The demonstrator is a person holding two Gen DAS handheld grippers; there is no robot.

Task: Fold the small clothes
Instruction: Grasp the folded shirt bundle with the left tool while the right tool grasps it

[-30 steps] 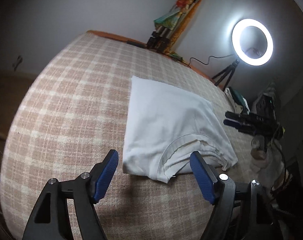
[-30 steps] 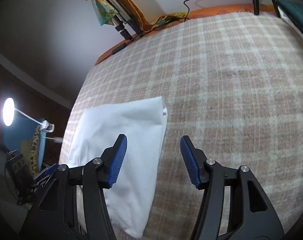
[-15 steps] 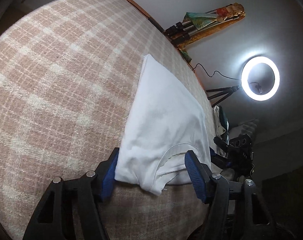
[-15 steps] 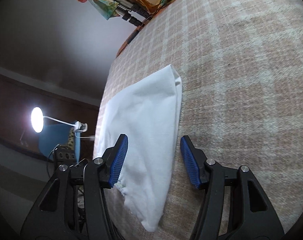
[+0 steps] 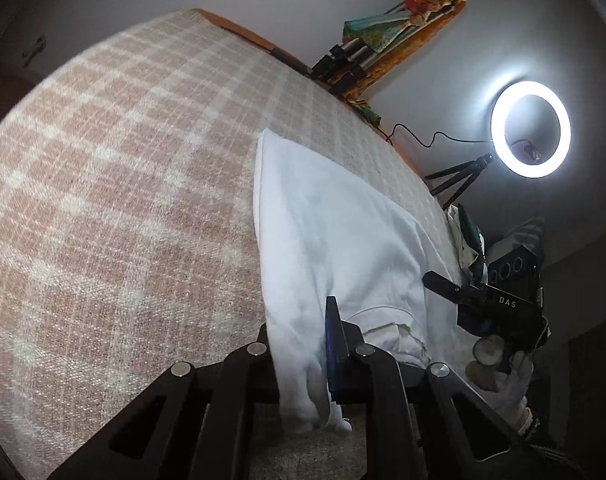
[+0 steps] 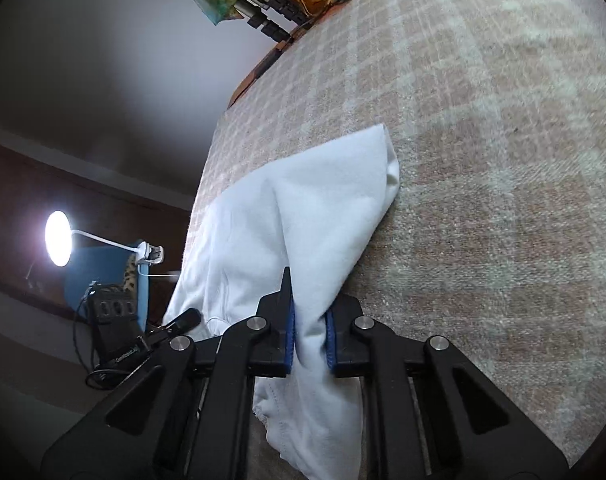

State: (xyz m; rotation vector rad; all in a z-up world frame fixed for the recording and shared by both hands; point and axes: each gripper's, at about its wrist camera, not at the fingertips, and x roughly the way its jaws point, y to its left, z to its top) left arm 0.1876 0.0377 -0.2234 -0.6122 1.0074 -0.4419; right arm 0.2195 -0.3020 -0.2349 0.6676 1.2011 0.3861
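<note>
Left wrist view: the left tool [image 5: 303,360] is closing its blue-padded jaws on the near edge of the folded white cotton T-shirt [image 5: 335,240], cloth pinched between them. The shirt lies on the pink-and-cream checked woven blanket [image 5: 123,220]. A lit ring lamp [image 5: 530,129] stands beyond.

Right wrist view: the right tool [image 6: 309,336] is closing on the shirt's [image 6: 323,208] other near corner, with fabric gathered between its pads.
</note>
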